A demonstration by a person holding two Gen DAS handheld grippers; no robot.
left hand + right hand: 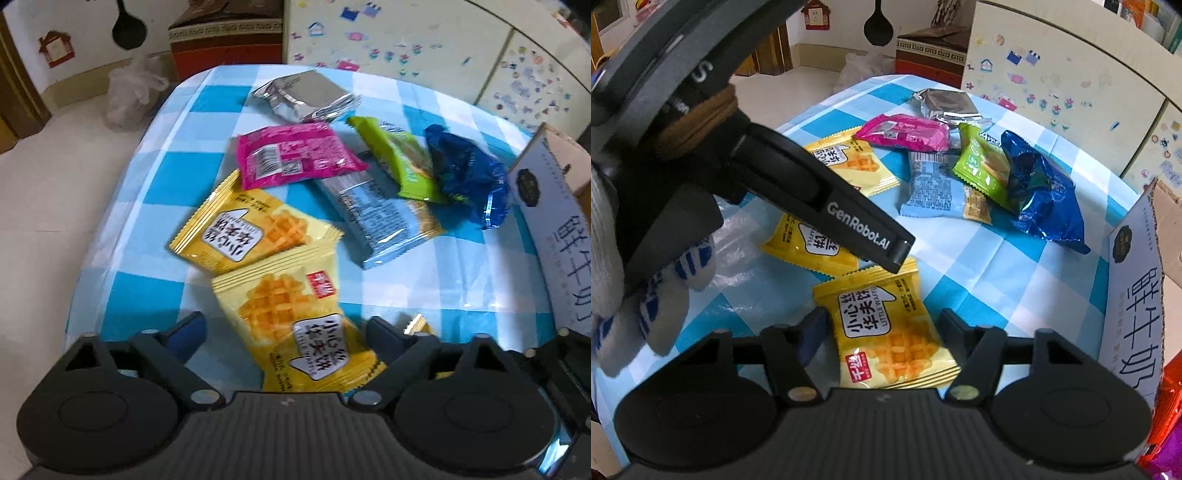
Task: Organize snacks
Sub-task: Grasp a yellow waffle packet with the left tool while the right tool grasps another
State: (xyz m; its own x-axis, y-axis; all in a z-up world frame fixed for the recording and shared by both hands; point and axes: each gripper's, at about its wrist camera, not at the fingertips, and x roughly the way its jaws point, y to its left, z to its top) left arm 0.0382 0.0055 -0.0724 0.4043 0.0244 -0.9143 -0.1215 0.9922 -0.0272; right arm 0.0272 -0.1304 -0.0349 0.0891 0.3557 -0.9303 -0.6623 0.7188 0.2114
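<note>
- Left wrist view: the left gripper [284, 332] points down over a table with a blue-and-white checked cloth [155, 173]. Its jaws stand on either side of a yellow waffle packet [295, 332]; the pads show no press on the wrapper, so the grip is released.
- Left wrist view: a second yellow waffle packet [251, 232] lies just beyond, its edge overlapped by the near one. Behind it are a pink packet [295, 155], a light-blue packet [380, 218], a green packet [399, 158], a dark-blue foil packet [469, 173] and, farthest, a silver foil packet [306, 96].
- Left wrist view: a white carton with large printed characters [561, 236] stands at the table's right edge.
- Right wrist view: the right gripper [882, 336] straddles another yellow waffle packet [886, 332] lying flat on the cloth. The jaws sit just beside its two edges; whether the pads press it I cannot tell.
- Right wrist view: the left gripper's arm, marked GenRobot.AI [860, 229], reaches in from the upper left, held by a gloved hand [650, 295], over two more yellow packets.
- Right wrist view: the same pink, light-blue, green, dark-blue and silver packets lie clustered farther back, with the carton at right.
</note>
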